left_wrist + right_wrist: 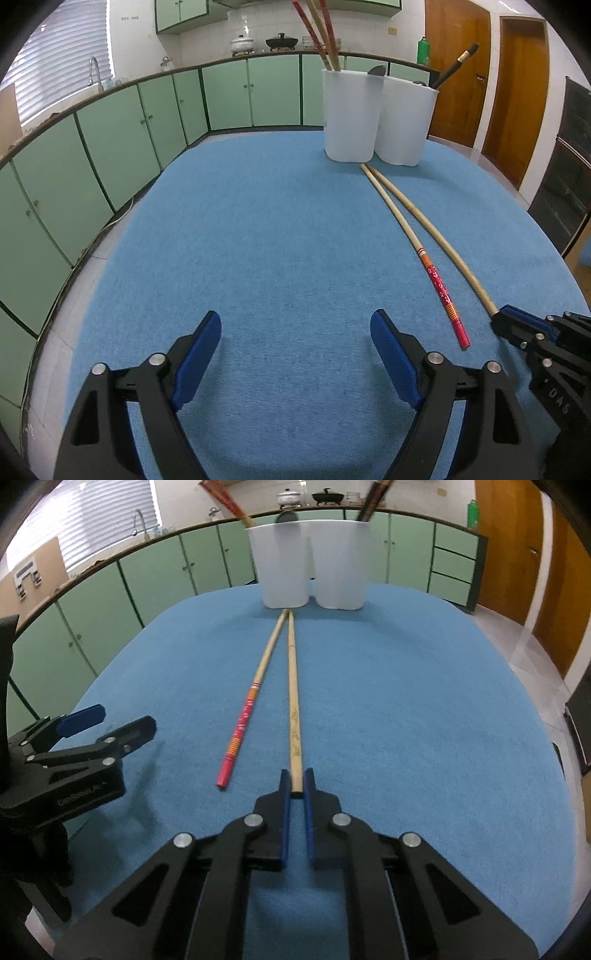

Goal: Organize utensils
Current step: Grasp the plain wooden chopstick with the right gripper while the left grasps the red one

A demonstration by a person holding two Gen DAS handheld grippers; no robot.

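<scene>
Some sticks stand in the white cups (pixel 310 565); the right gripper (pixel 296 775) pinches the plain chopstick (pixel 293 701), the red chopstick (pixel 243 720) waits at lower left, and the left gripper (pixel 295 332) is wide open

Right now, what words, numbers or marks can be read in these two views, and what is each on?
"OAS": partial, embossed on the right gripper body, left wrist view; uncertain.
Embossed wording on the left gripper body, right wrist view: too blurred to read.
Dark marks along the plain wooden chopstick: unreadable.
Red patterned chopstick: pattern only, no text.
</scene>
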